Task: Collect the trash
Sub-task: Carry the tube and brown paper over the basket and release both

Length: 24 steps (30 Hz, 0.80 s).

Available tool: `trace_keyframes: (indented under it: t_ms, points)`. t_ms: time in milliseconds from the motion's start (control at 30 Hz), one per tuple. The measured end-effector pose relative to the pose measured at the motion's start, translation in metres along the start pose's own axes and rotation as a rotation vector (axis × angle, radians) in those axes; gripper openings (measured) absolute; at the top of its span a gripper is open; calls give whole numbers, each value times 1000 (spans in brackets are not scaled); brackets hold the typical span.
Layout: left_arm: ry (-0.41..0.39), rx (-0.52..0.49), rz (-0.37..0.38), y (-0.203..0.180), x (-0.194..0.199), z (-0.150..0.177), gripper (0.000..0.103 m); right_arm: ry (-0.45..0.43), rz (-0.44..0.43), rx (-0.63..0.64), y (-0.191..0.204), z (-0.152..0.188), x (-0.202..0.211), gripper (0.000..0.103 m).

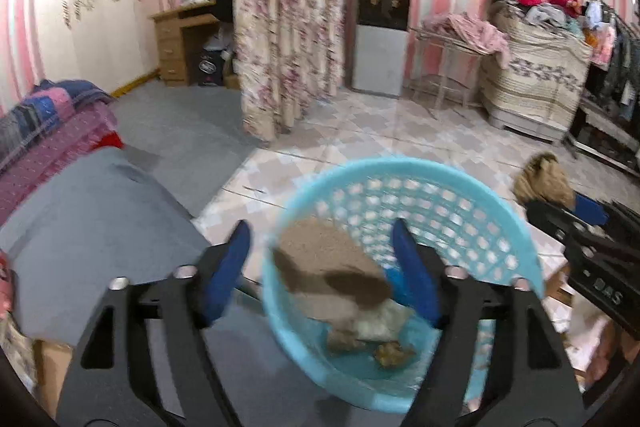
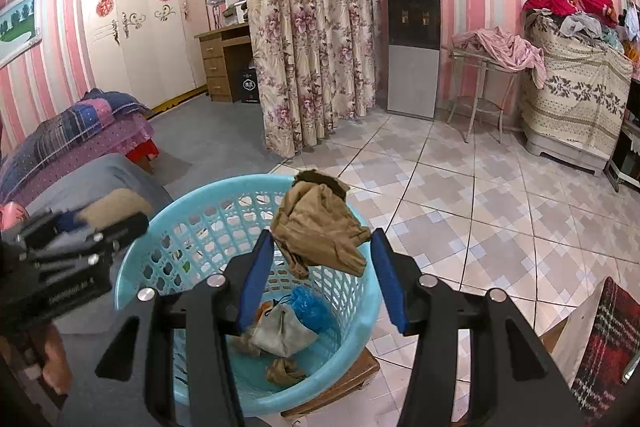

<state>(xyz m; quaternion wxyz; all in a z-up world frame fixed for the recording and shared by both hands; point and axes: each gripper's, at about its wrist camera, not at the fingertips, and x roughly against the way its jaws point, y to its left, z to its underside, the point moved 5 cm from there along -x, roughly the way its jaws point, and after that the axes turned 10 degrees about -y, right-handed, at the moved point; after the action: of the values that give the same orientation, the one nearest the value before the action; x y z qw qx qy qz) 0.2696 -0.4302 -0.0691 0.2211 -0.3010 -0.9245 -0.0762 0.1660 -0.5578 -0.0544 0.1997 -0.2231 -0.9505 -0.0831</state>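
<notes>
A light blue plastic basket [image 1: 480,183] [image 2: 168,211] holds a white crumpled wad [image 2: 280,335], a blue scrap [image 2: 310,307] and brown scraps [image 2: 284,371]. My left gripper [image 1: 322,231] hangs over its near rim with its jaws wide apart. A blurred flat brown piece [image 1: 332,267] lies between them, clear of the left pad. My right gripper [image 2: 322,235] is shut on a crumpled brown paper wad [image 2: 316,223], held above the basket's far rim. Each gripper shows in the other's view: the left gripper [image 2: 80,247], and the right gripper [image 1: 592,239].
The basket stands on a low wooden stool [image 2: 344,383] on the tiled floor [image 2: 480,195]. A grey padded seat [image 1: 80,211] lies to the left, a plaid cushion [image 2: 608,343] to the right. A floral curtain [image 2: 308,59] and a water dispenser [image 2: 412,43] stand further back.
</notes>
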Motion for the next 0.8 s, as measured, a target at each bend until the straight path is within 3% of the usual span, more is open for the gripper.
trace_keyframes:
  t_ms: [233, 533, 567, 633, 800]
  points:
    - [-59, 62, -110, 47, 20, -14, 95, 21, -22, 4, 13, 3, -7, 50]
    - [-86, 89, -182, 84, 52, -11, 97, 74, -61, 3, 40, 17, -28, 52]
    - [-88, 94, -186, 86, 57, -9, 97, 70, -59, 11, 43, 18, -28, 53]
    - [-85, 109, -189, 91, 64, -5, 97, 57, -43, 28, 50, 18, -28, 76]
    - [-80, 124, -207, 100, 79, 3, 97, 51, -52, 35, 56, 17, -26, 87]
